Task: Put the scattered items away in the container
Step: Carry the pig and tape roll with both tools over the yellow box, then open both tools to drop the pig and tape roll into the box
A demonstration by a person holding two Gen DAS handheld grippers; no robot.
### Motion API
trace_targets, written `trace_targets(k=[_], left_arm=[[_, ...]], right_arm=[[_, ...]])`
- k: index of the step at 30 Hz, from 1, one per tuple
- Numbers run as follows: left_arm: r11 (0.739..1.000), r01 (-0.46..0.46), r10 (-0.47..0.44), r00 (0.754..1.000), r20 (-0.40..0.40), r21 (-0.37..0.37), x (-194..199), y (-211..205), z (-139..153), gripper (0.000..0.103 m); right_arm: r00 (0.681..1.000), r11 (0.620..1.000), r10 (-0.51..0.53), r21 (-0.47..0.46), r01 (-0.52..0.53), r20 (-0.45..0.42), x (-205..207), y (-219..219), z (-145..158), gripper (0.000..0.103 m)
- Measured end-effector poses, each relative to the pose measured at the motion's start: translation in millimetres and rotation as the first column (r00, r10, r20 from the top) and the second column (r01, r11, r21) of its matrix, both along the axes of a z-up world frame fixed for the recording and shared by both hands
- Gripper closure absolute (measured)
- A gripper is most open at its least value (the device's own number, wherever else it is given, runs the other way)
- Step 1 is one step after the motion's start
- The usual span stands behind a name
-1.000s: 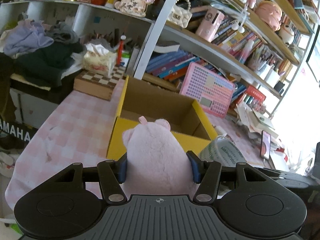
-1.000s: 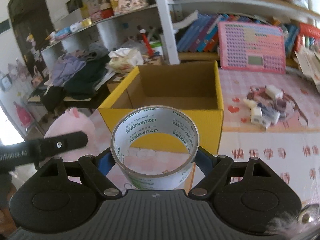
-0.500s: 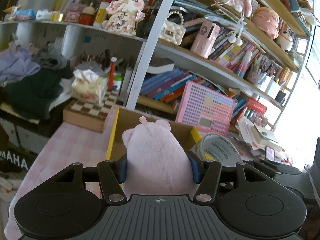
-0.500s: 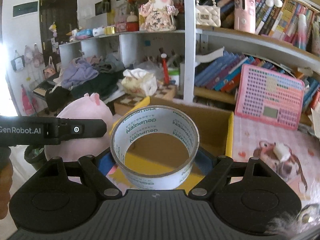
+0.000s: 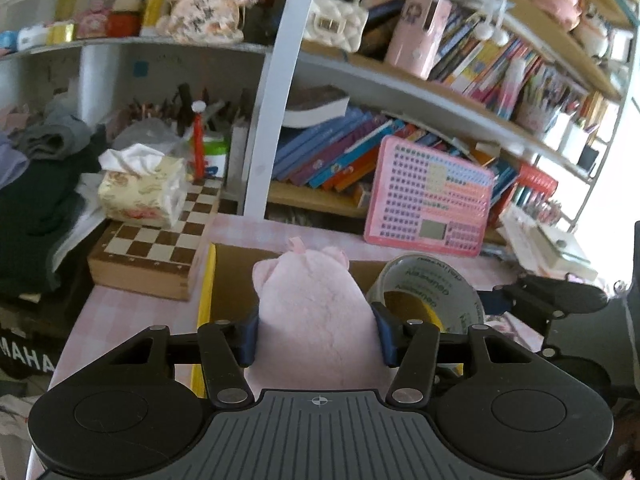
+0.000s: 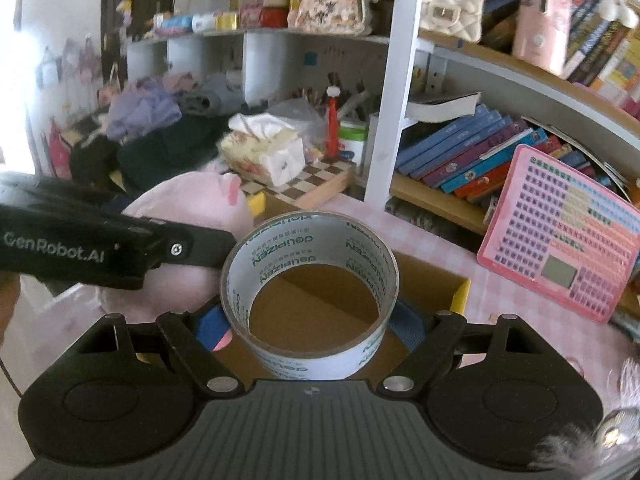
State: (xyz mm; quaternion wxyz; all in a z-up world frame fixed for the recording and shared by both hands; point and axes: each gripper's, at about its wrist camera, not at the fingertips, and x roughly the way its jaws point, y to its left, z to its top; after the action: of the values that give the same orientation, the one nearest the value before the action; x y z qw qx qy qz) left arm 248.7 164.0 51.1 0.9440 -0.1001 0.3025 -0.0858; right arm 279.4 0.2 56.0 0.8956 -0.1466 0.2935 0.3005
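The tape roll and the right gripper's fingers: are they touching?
Touching. The right wrist view shows both blue pads pressed against the sides of the tape roll.

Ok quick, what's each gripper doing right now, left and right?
Left gripper: closed on the pink plush toy.
Right gripper: closed on the tape roll.

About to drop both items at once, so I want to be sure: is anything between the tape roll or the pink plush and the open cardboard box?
Nothing visible blocks either. The tape roll in the right gripper hangs over the cardboard box, whose bare floor shows through its ring. The pink plush in the left gripper sits beside it over the same opening.
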Motion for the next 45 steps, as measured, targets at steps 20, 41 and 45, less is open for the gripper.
trace_targets(k=[20, 41, 45], left_arm=[[0.954, 0.161, -0.074, 0.944, -0.323, 0.251, 114.3, -39.6, -66.7, 0.050], [0.952, 0.129, -0.074, 0.977, -0.199, 0.279, 90.4, -35.0, -32.6, 0.029], [0.953, 0.125, -0.090, 0.987, -0.136, 0.276, 71.6, -34.1, -14.0, 0.027]], right_arm=[[0.939, 0.774, 0.321, -0.539, -0.333, -0.119, 67.3, 36.9, -83.0, 0.020], [0.970, 0.895, 0.242, -0.381, -0.232, -0.023, 52.9, 16.9, -38.1, 0.009], [0.976, 0.924, 0.215, -0.328, -0.196, 0.021, 37.6, 13.0, -19.4, 0.009]])
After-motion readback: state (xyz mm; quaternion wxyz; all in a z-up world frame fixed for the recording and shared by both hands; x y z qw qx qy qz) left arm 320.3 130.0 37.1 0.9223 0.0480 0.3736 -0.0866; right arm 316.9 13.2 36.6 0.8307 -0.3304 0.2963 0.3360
